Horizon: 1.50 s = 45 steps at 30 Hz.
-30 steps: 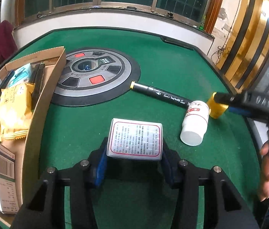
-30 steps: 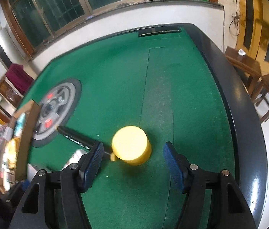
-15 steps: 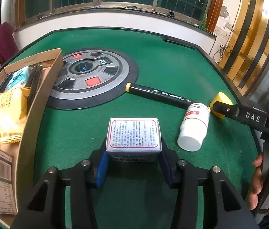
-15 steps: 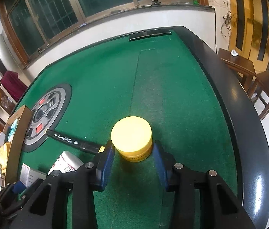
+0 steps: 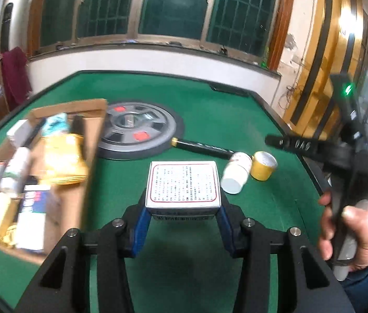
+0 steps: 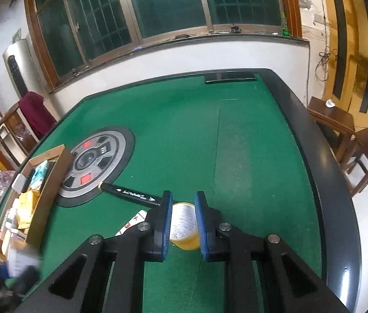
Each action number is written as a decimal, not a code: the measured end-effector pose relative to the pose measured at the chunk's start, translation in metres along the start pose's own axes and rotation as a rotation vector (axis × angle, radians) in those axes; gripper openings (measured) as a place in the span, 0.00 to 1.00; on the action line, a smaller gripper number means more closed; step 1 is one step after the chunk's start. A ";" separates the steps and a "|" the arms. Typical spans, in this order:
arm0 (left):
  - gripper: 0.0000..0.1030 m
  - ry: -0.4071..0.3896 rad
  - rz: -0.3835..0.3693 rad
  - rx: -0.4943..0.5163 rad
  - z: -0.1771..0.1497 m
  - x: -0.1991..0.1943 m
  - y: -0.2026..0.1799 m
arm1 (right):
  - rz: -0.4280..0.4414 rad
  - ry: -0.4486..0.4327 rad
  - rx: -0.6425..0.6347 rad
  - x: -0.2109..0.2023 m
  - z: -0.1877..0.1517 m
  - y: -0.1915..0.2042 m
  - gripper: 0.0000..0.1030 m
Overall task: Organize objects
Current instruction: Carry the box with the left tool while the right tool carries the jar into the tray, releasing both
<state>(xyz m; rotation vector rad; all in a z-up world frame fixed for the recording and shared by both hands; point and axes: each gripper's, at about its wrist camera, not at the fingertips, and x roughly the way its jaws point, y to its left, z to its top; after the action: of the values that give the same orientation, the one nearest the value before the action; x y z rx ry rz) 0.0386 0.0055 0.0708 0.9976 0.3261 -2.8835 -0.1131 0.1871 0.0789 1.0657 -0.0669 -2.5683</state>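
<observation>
Two grippers over green tabletop (image 5: 210,120). Left gripper (image 5: 182,224) clamps white box (image 5: 182,186), lifted just beside cardboard box (image 5: 90,172). Right gripper (image 6: 182,224) nearly shut, empty; yellow jar (image 6: 184,230) tipped on felt underneath, beside marker (image 6: 131,194).

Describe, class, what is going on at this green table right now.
A person works two handheld grippers. The left gripper clamps a white red-bordered box beside the brown cardboard tray of sorted items. The right gripper is shut, empty; the small yellow round jar lies tipped on the felt, beside a white plastic bottle.
</observation>
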 end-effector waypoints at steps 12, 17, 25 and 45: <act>0.44 0.012 -0.027 -0.086 -0.028 -0.035 0.018 | 0.069 0.105 -0.004 0.013 -0.003 -0.015 0.55; 0.44 0.021 -0.031 -0.091 -0.035 -0.033 0.009 | 0.016 0.103 -0.029 0.029 -0.005 -0.015 0.47; 0.44 0.053 -0.037 -0.058 -0.033 -0.013 -0.010 | -0.006 0.088 -0.147 0.028 -0.010 0.001 0.48; 0.44 0.003 0.006 -0.047 -0.041 -0.044 -0.015 | 0.065 0.045 -0.022 -0.001 -0.004 -0.012 0.43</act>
<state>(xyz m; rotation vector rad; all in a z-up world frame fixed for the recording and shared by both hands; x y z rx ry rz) 0.0954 0.0291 0.0690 0.9942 0.3886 -2.8552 -0.1132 0.1987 0.0744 1.0946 -0.0609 -2.4809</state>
